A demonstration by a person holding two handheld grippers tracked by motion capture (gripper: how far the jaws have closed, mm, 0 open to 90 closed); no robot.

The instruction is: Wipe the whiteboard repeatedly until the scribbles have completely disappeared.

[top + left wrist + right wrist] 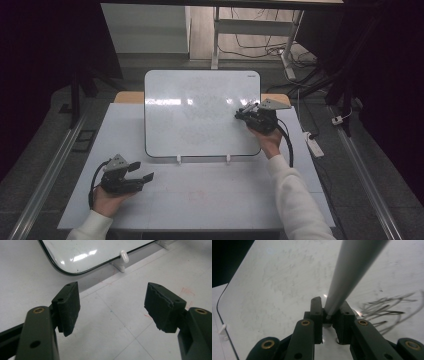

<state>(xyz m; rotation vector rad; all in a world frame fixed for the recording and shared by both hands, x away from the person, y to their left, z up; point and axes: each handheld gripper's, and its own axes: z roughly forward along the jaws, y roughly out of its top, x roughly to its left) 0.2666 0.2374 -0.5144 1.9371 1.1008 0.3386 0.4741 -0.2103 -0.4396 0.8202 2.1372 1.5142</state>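
A white board [200, 115] stands propped on the white table [210, 200], with faint grey smears across it. My right gripper [241, 113] is at the board's right side, its tips against the surface. In the right gripper view its jaws [329, 307] are shut on a grey marker [352, 272] that leans back over the gripper. Dark curved lines [387, 310] show on the board [274, 285] just right of the jaws. My left gripper [142, 171] rests low at the table's front left, open and holding nothing. Its pads [71, 302] stand wide apart over bare table.
Two white feet [178, 159] [228, 159] hold up the board's lower edge, and one foot [123, 258] appears ahead of the left jaws. Beyond the table's right edge a power strip [315, 146] lies on the floor. Desk legs and cables stand behind the board.
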